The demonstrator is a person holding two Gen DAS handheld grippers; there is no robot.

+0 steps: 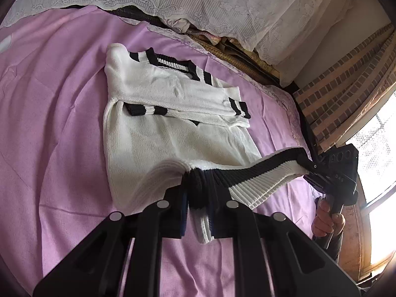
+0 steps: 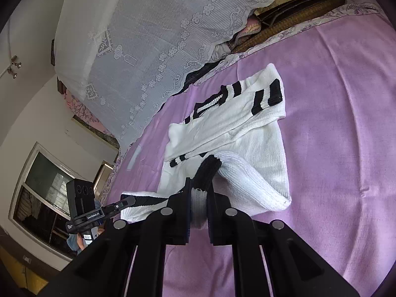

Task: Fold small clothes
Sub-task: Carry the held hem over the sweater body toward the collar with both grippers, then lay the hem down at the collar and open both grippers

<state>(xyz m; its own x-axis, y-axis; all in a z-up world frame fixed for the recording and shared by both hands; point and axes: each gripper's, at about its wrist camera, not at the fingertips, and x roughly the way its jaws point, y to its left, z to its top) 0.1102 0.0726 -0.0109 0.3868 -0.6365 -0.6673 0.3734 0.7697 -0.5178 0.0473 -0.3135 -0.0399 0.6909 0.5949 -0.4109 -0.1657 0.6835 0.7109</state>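
A small white knit sweater point(image 1: 153, 133) with black stripes lies on the purple bedspread point(image 1: 49, 123), both sleeves folded across its chest. Its black-and-white ribbed hem point(image 1: 247, 175) is lifted off the bed. My left gripper point(image 1: 200, 198) is shut on one corner of the hem. My right gripper point(image 1: 307, 165) is shut on the other corner, with the hem stretched between them. In the right wrist view, my right gripper point(image 2: 199, 198) pinches the hem point(image 2: 205, 170), the sweater point(image 2: 247, 133) lies ahead, and my left gripper point(image 2: 128, 203) holds the far corner at lower left.
A white lace cover point(image 1: 210, 2) drapes over bedding at the bed's far side. Patterned curtains point(image 1: 346, 94) and a bright window point(image 1: 381, 160) are to the right. In the right wrist view a wall and a window point(image 2: 44, 193) lie to the left.
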